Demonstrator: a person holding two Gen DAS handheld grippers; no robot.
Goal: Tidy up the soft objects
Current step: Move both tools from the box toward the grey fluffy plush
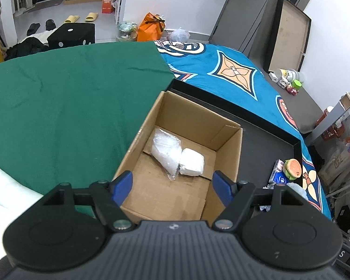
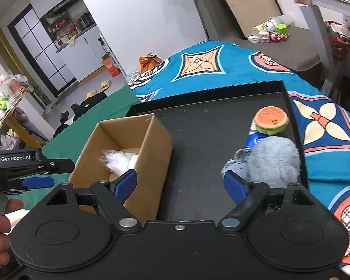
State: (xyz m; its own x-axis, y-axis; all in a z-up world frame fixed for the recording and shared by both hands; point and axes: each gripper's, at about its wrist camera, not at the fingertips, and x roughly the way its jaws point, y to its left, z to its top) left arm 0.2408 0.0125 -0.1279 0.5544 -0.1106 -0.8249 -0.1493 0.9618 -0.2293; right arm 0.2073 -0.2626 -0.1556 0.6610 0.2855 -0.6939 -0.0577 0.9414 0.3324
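Note:
An open cardboard box (image 1: pixel 231 144) stands in a black tray (image 1: pixel 266 140). Inside lie a clear plastic bag (image 1: pixel 166 149) and a white soft packet (image 1: pixel 191 162). My left gripper (image 1: pixel 172 187) is open and empty above the box's near edge. In the right wrist view the box (image 2: pixel 156 137) sits left in the tray (image 2: pixel 210 126). A burger plush (image 2: pixel 271 118), a blue tissue pack (image 2: pixel 254 140) and a grey-blue fluffy toy (image 2: pixel 273 161) lie at the tray's right side. My right gripper (image 2: pixel 180 186) is open and empty over the tray, left of the fluffy toy.
The tray rests on a blue patterned blanket (image 1: pixel 233 70) beside a green cloth (image 1: pixel 70 107). The left gripper's finger (image 2: pixel 38 182) shows at the left of the right wrist view. A grey bench with small toys (image 2: pixel 273 35) stands behind. Bags and slippers lie on the floor.

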